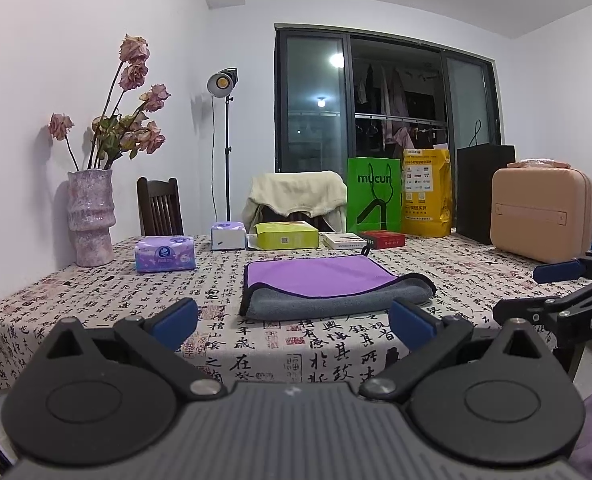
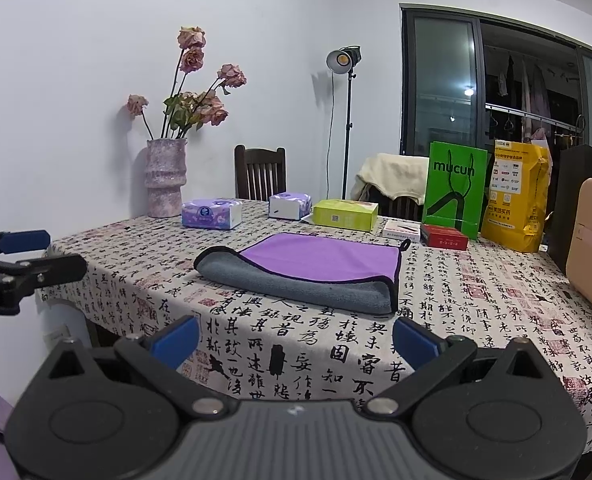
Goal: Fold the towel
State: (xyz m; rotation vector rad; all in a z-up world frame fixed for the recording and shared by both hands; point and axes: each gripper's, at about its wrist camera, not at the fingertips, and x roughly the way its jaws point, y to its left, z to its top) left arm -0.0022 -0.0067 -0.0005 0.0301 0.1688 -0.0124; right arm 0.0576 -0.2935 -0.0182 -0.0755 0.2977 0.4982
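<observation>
left wrist view: folded towel [image 1: 328, 286] on table [image 1: 95, 292], apparently untouched; left gripper [image 1: 293, 322] and right gripper [image 2: 293, 338] both spread, empty.

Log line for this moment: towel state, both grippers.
towel: folded over once, flat on table | left gripper: open, empty, short of towel | right gripper: open, empty, short of towel

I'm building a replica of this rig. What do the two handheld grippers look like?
Both match: the left gripper and right gripper have matte black linkage arms with silver pivot pins, round black housings, a ribbed grey centre body and blue finger pads. White lettering marks each side. No cables show.
</observation>
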